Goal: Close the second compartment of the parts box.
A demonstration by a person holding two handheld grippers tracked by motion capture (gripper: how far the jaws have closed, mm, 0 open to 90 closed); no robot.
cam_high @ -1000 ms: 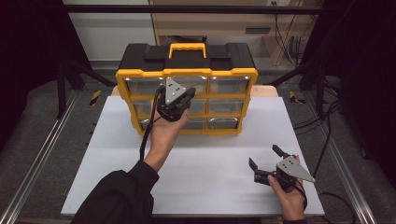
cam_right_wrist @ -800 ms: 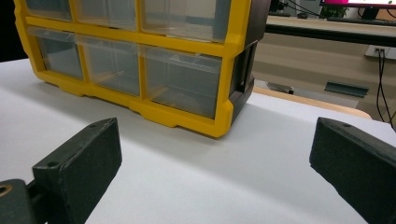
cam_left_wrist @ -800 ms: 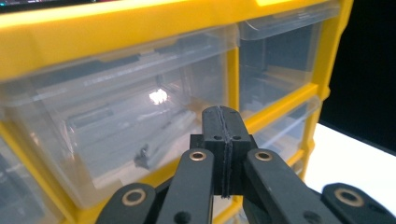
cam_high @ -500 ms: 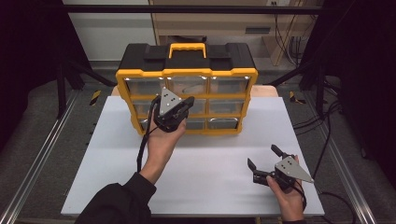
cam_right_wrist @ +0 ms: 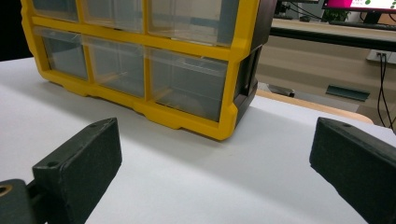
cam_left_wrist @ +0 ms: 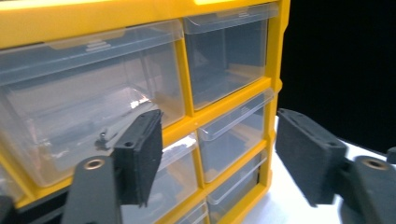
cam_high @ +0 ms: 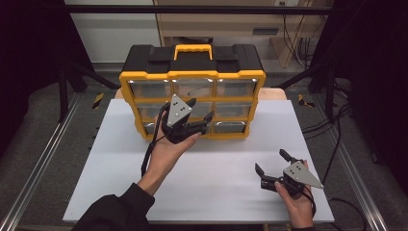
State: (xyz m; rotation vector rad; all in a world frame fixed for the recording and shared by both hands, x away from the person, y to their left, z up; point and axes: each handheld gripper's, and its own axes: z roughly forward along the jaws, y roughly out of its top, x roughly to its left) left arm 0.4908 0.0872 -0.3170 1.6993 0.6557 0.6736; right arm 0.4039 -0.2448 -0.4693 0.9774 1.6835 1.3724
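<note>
We see flat white rectangular tabletop [cam_high: 216,163], matte, on pale wooden table edge [cam_high: 279,94] showing at far side. We find yellow-framed black-topped plastic drawer cabinet with clear drawers [cam_high: 192,77] standing upright directly on white surface, at far middle, front facing us. We note its base touching tabletop along whole front edge.

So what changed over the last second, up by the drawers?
The left gripper has drawn slightly back from the yellow drawer cabinet toward the person, and its jaws have just been opening; nothing sits between them. The right gripper stayed open over the white table, and the cabinet and its drawers look unmoved.
</note>
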